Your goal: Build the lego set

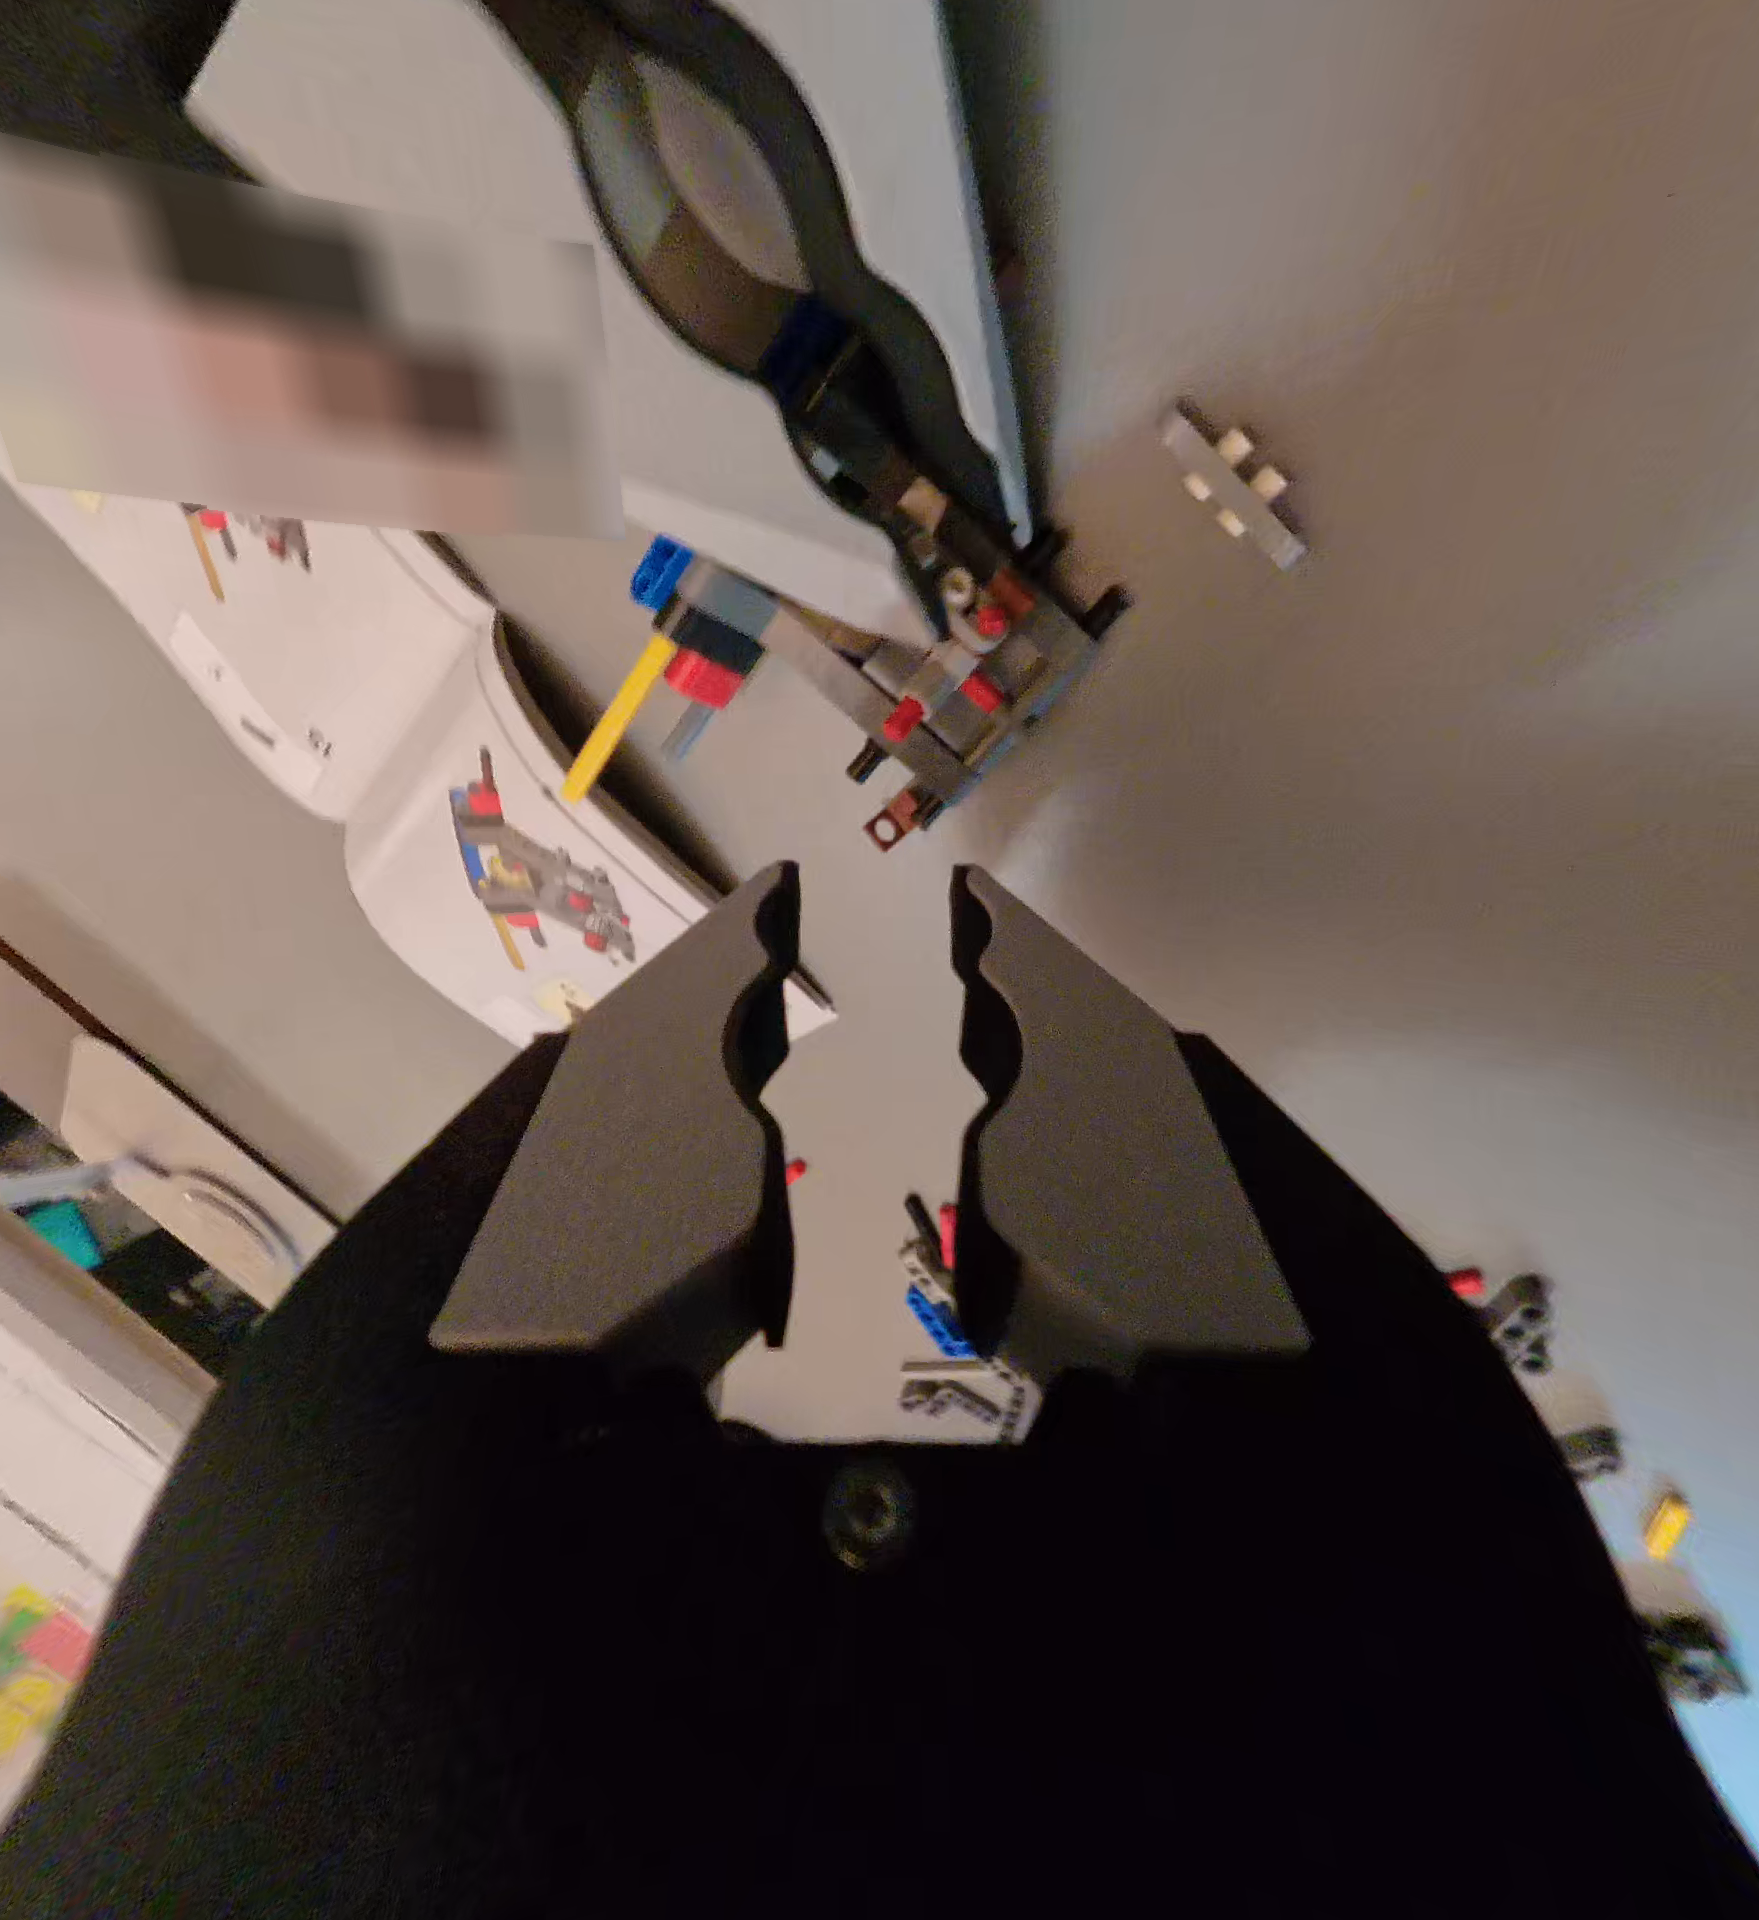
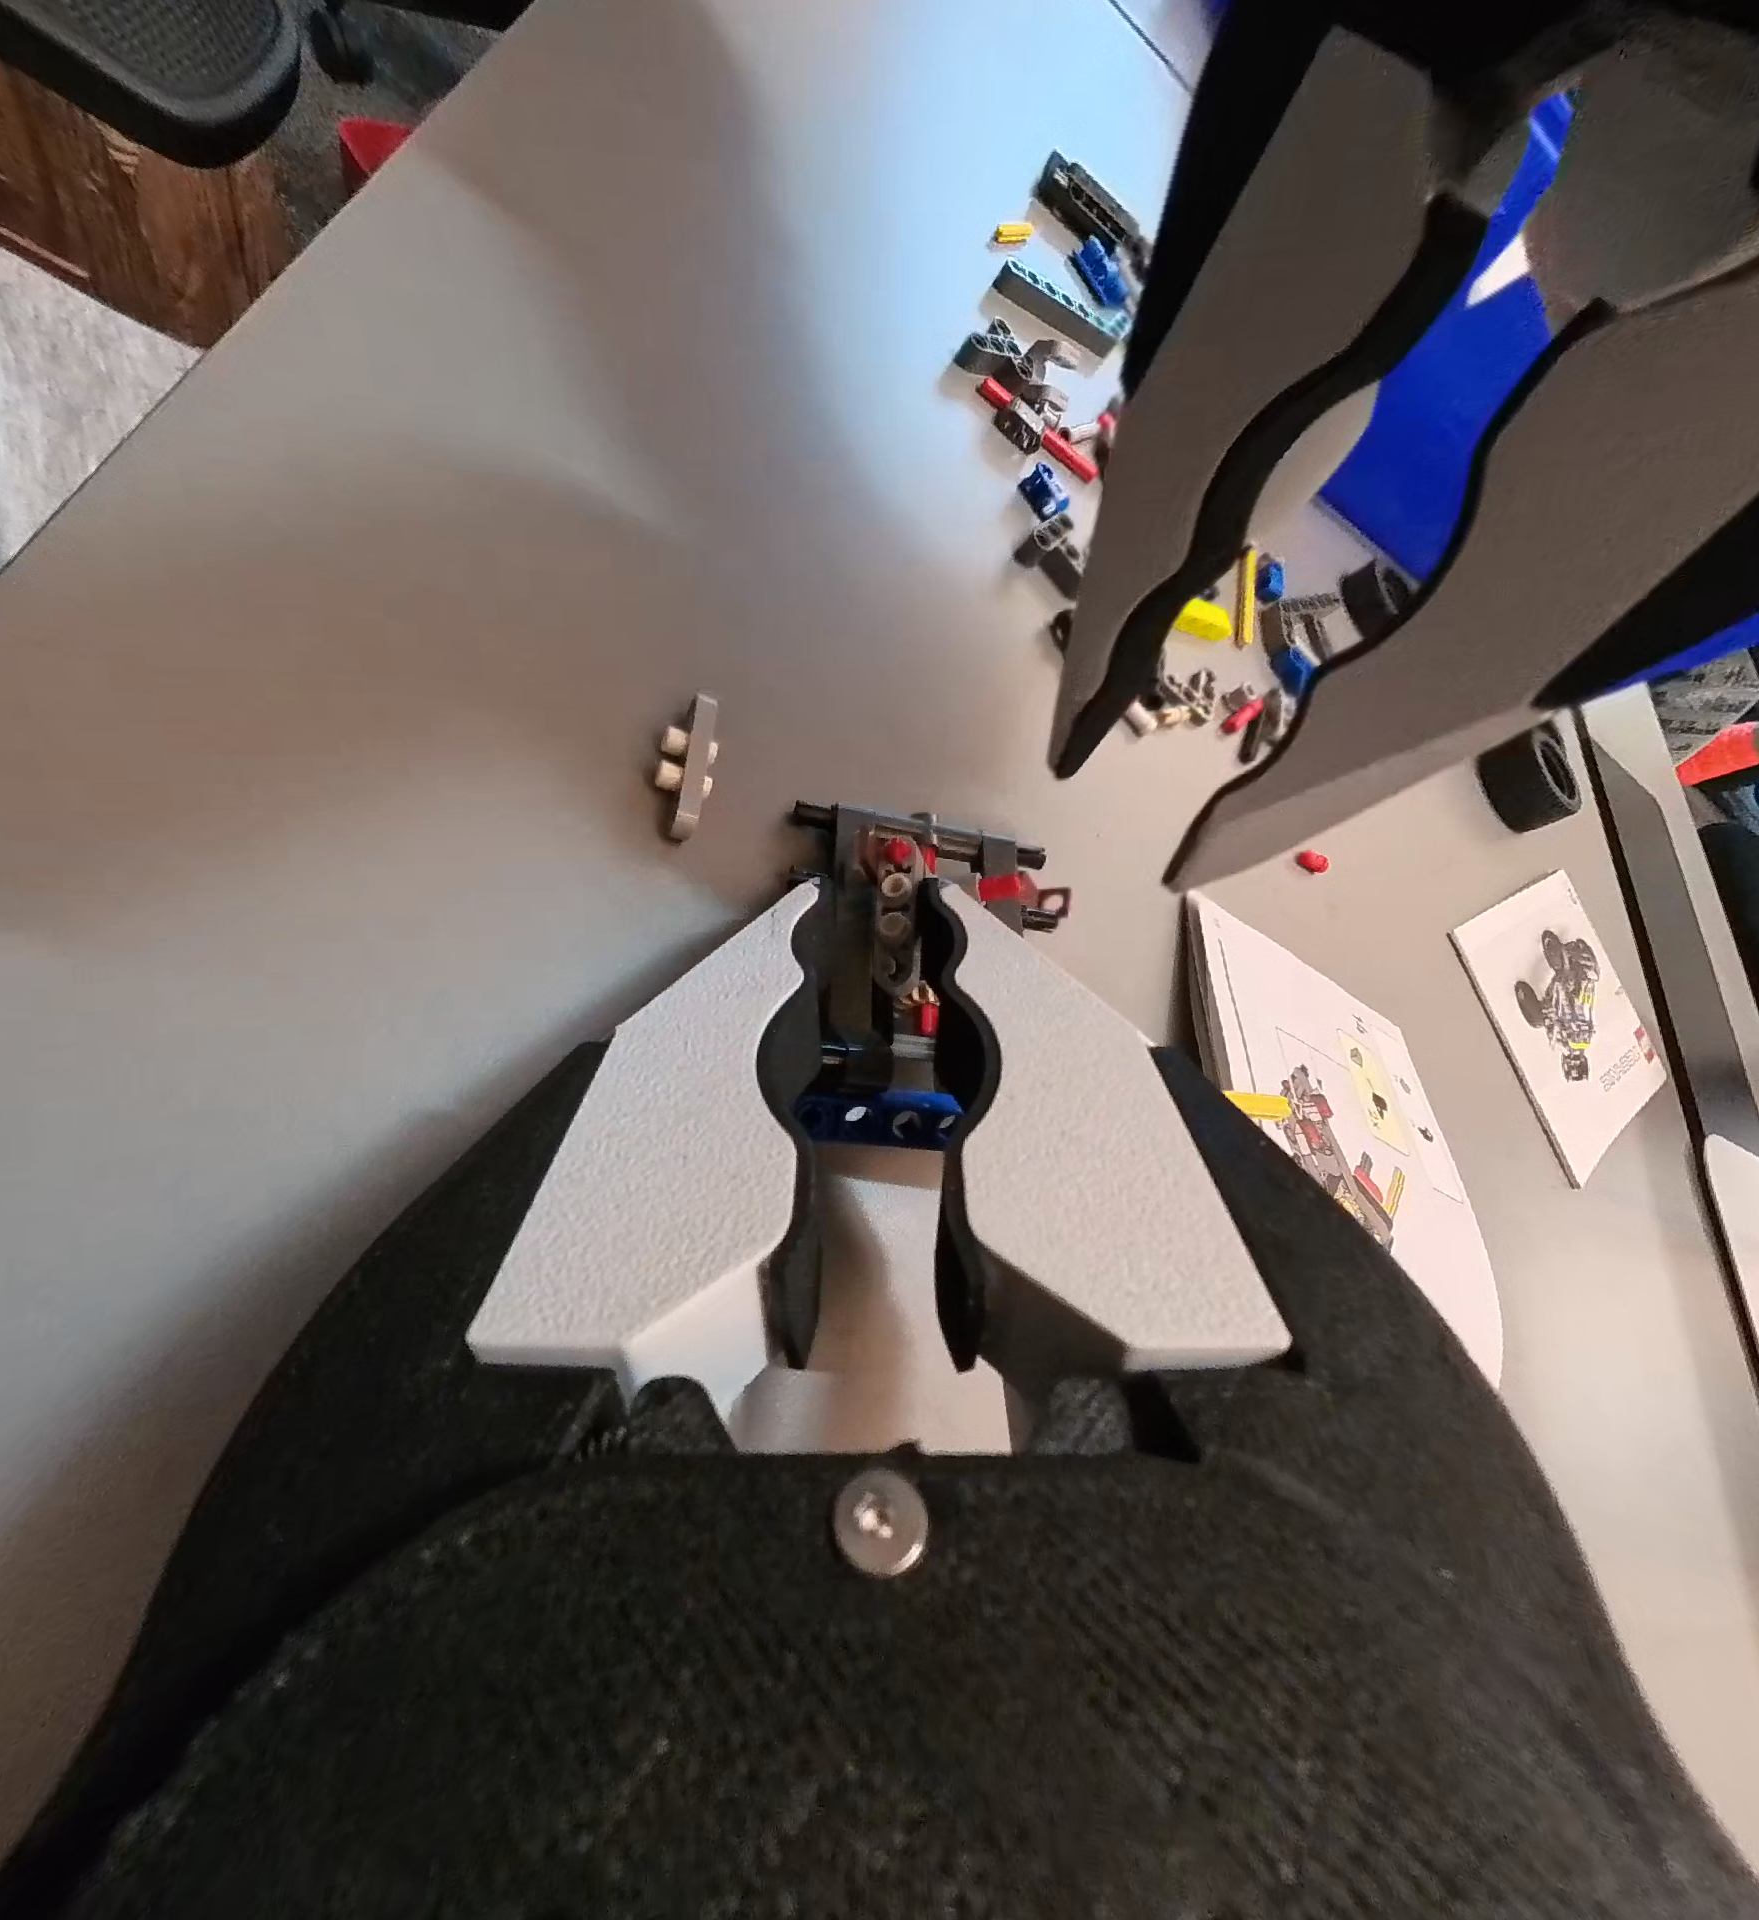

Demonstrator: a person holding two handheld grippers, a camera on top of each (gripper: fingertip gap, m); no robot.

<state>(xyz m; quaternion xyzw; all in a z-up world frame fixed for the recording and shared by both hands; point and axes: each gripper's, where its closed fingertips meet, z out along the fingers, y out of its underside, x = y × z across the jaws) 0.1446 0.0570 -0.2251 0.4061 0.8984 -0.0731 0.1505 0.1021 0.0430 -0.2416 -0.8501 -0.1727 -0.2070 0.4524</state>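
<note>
A partly built lego assembly [image 2: 916, 844] of grey beams with red and black pins and a blue beam sits between my right gripper's fingers. My right gripper [image 2: 883, 902] is shut on it, and its far end is down at the white table [image 2: 387, 582]. In the left wrist view the assembly [image 1: 948, 707] shows a yellow axle and a blue piece on one side, with the right gripper [image 1: 942, 582] clamped on it from above. My left gripper [image 1: 875, 883] is open and empty, a short way from the assembly. It shows in the right wrist view [image 2: 1119, 821] at the upper right.
A small grey beam with tan pegs [image 2: 688, 764] lies on the table just left of the assembly, and shows in the left wrist view [image 1: 1233, 483]. Loose pieces [image 2: 1046, 353] are scattered at the back right. An instruction booklet [image 2: 1322, 1091], a leaflet [image 2: 1561, 1018], a black tyre [image 2: 1529, 779] and a blue bin [image 2: 1426, 436] lie to the right. Left tips to right tips: about 5 centimetres.
</note>
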